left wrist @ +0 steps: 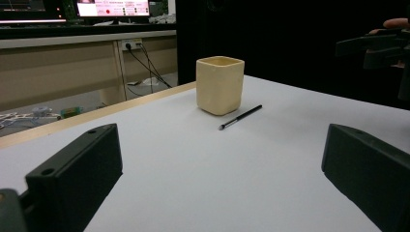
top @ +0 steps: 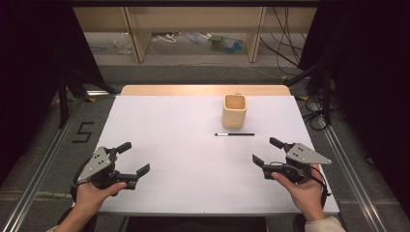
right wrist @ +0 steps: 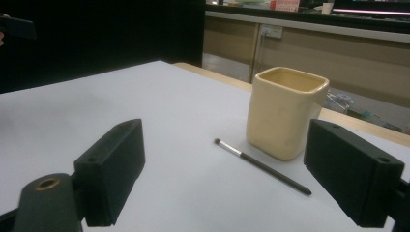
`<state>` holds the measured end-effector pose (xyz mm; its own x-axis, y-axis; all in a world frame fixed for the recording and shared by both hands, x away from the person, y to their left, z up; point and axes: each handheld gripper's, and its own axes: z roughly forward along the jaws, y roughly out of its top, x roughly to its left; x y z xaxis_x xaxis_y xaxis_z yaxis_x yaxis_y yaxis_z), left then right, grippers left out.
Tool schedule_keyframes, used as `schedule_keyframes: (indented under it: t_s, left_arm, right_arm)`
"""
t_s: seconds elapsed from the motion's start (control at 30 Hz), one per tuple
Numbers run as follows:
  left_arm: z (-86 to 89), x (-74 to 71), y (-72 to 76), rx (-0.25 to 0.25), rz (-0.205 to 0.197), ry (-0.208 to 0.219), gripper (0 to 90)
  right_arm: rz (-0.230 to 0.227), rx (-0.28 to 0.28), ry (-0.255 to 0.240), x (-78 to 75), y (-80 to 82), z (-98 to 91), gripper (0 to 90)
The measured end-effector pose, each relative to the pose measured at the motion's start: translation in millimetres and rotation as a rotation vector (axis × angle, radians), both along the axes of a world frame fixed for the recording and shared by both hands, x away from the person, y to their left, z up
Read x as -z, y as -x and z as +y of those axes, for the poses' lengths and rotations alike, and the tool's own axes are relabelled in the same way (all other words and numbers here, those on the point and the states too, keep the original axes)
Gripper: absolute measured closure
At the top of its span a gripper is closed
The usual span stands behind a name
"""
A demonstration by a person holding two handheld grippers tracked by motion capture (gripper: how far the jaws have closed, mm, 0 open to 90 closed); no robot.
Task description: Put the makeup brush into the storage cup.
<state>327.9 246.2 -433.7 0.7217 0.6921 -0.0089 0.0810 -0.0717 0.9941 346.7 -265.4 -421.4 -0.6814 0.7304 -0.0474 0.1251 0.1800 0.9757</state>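
A thin black brush with a small pale tip (top: pixel 234 134) lies flat on the white surface (top: pixel 183 159), just in front of a square cream cup (top: pixel 235 110) that stands upright. The two are close but not touching, so the brush looks ready to go into the cup. The right gripper (top: pixel 270 152) is nearest the brush, low over the surface, its jaws wide and holding nothing. The left gripper (top: pixel 133 157) waits far off at the other side, also wide and holding nothing. I think the right one will reach first.
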Motion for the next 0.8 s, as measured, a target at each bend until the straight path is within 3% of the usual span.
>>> schedule_keyframes:
  t_s: [0.1,0.13,0.2,0.27,0.6,0.67,0.73,0.8]
  left_arm:
    - [-0.2,0.0,0.5,0.000,0.002,0.003,0.8]
    - [0.1,-0.2,0.4,0.004,-0.004,-0.002,0.8]
    - [0.1,-0.2,0.9,0.005,0.000,0.004,1.0]
    - [0.0,0.0,1.0,0.004,0.003,0.009,1.1]
    - [-0.4,0.2,0.6,0.005,0.004,0.006,1.3]
    - [-0.1,0.0,0.2,0.007,-0.002,0.001,1.3]
    - [-0.1,0.1,-0.1,0.009,-0.004,-0.002,1.4]
    - [-0.1,0.0,0.0,0.009,-0.004,-0.002,1.4]
  right_arm:
    - [0.029,0.008,0.000,-0.2,-0.4,0.4,16.1]
    - [0.007,0.009,0.012,-0.6,-2.3,-0.8,16.1]
    - [0.024,0.019,-0.004,-0.7,-2.3,-0.2,16.3]
    - [0.000,0.024,0.003,-1.0,-5.9,-1.3,16.4]
    - [0.019,0.037,0.000,-0.1,-18.7,-3.1,16.8]
    - [-0.011,0.045,-0.004,-0.7,-23.1,-4.0,16.8]
    - [0.011,0.053,-0.001,-1.7,-22.5,-4.2,16.8]
    - [0.004,0.058,-0.003,-2.3,-25.2,-4.4,16.9]
